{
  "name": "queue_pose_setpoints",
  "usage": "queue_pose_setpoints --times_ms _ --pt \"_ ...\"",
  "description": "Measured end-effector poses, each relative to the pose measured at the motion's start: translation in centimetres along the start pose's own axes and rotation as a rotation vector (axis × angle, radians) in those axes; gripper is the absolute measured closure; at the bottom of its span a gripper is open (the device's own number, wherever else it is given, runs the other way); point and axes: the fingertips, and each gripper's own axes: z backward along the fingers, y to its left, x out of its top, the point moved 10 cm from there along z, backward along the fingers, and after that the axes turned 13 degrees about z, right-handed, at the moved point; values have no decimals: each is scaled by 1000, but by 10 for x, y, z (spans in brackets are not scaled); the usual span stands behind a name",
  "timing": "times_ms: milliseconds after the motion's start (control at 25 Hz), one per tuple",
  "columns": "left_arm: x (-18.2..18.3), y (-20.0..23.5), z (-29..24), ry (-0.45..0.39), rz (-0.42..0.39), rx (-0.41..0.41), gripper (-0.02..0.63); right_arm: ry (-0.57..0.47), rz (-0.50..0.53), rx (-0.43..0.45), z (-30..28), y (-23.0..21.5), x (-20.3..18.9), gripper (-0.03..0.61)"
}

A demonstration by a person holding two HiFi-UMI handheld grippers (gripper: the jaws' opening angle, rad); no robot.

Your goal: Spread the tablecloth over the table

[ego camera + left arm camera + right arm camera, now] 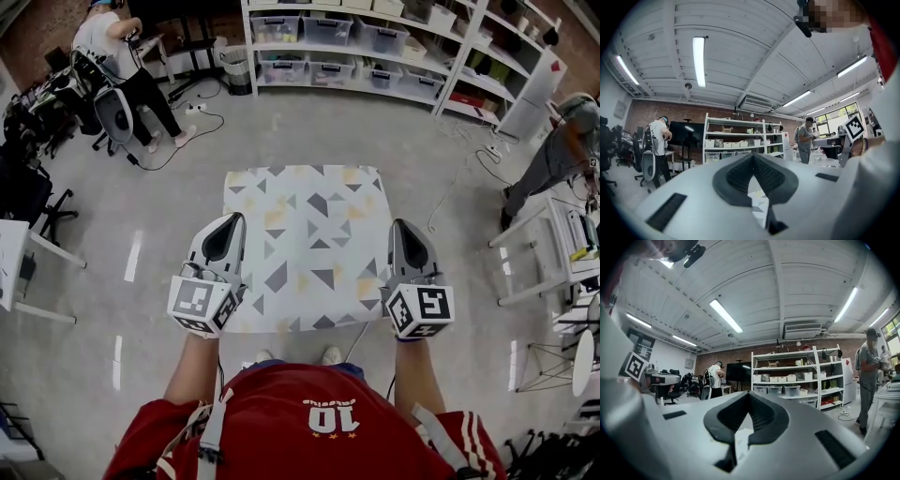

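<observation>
The tablecloth (309, 253) lay flat over the table, hiding it, straight ahead of the person. The left hand-held gripper (232, 218) hung above its left edge and the right hand-held gripper (402, 224) above its right. Both pointed away along those edges, equally near, jaws closed, apparently pinching no cloth.

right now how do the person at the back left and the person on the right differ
The person at the back left wears a white top and black trousers; the person on the right is in grey. The person at the back left stands by an office chair; the person on the right beside a white table. Both stand away from the tablecloth.
</observation>
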Motion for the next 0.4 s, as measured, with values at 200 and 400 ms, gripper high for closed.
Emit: queue_pose_setpoints --times_ms 200,400 --pt "-1 2 1 0 -11 -2 609 -6 -6 -12 0 2 -2 566" --pt "4 4 3 -4 -19 -3 609 -19 -14 -7 3 3 -2 566"
